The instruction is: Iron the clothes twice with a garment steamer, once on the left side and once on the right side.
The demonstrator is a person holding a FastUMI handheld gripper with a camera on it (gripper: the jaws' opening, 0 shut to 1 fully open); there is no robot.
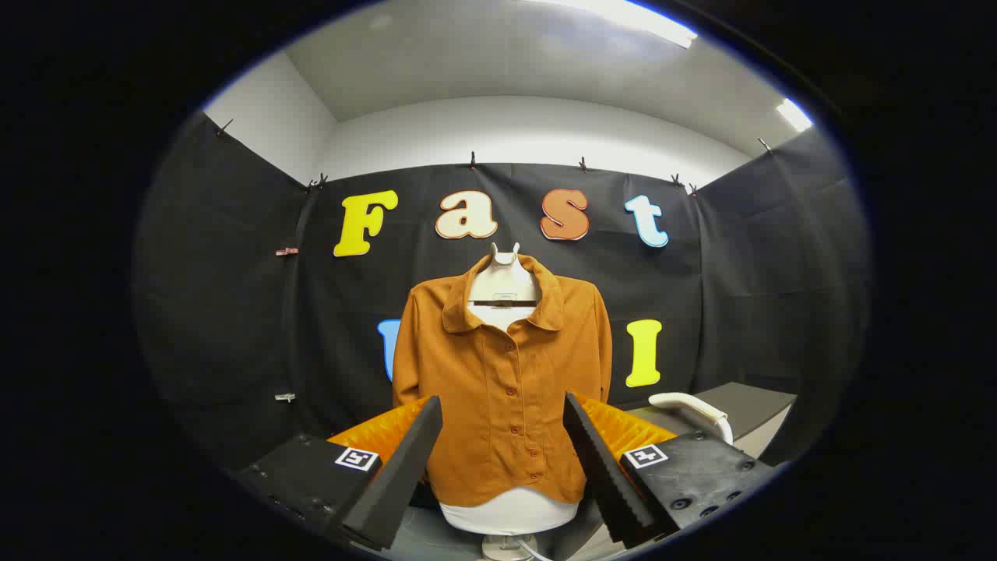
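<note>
The gripper (502, 460) is held with its jaws spread wide and nothing grasped. Beyond them, framed in the gap, a buttoned orange shirt (502, 374) is hung upright on a white mannequin torso (508, 510). Past the right finger, a white curved handle (693, 409), possibly the garment steamer's, is seen beside a grey table (748, 405).

Bright ceiling strip lights (623, 15) glare overhead; edges bend, perhaps slightly soft.
</note>
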